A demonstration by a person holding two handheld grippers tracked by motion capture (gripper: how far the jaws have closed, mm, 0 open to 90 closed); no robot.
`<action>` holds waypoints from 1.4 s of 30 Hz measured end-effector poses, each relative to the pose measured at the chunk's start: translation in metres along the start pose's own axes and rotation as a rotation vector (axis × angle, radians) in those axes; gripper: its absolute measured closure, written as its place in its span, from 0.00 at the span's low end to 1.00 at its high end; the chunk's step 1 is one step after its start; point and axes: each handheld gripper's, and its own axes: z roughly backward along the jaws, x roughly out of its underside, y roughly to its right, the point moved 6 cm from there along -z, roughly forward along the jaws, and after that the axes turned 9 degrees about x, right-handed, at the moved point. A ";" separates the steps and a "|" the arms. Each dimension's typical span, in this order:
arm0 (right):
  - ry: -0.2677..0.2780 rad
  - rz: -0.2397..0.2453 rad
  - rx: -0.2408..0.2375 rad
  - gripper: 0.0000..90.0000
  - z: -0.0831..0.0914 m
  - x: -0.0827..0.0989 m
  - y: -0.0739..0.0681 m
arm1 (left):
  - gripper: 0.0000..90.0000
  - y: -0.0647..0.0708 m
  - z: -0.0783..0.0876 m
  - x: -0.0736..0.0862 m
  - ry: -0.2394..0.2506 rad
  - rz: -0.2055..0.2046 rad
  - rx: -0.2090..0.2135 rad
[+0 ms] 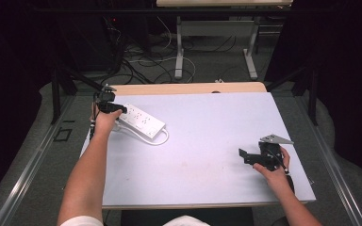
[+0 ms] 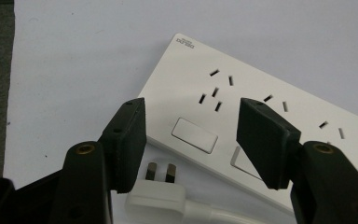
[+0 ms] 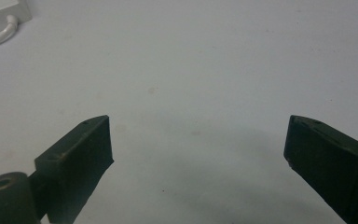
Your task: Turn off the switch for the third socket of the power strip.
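I am working at the counter point(image 1: 207, 155), a wide pale sheet with bare space across its middle. The biggest thing on it is the white power strip point(image 1: 141, 121), lying flat and slanted near the far left corner, sockets and switches facing up so I can get at them from above. Its white cable point(image 1: 162, 137) is looping round the near end of the strip, and the plug point(image 2: 161, 193) is lying loose on the counter just beside the strip's long edge, prongs pointing toward it.

My left gripper point(image 2: 191, 140) is hovering over that edge with its fingers point(image 2: 130, 140) parted and gripping nothing; the plug is sitting below them, between and untouched. The strip's side is crowding the plug, so I judge a clean pinch will be tight.

My right gripper point(image 3: 198, 154) is resting well apart at the near right, fingers spread wide over bare counter, holding nothing.
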 end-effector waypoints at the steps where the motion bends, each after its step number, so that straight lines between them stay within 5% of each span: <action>1: -0.004 -0.007 -0.001 0.08 0.000 0.000 -0.001 | 0.47 0.001 0.002 0.000 -0.010 -0.001 0.006; 17: 0.001 -0.002 -0.001 0.08 0.001 0.000 -0.001 | 0.41 0.013 0.031 0.000 0.051 -0.004 0.053; 42: 0.003 0.001 0.003 0.08 0.001 0.000 -0.001 | 0.42 0.054 0.075 0.006 0.137 -0.104 0.153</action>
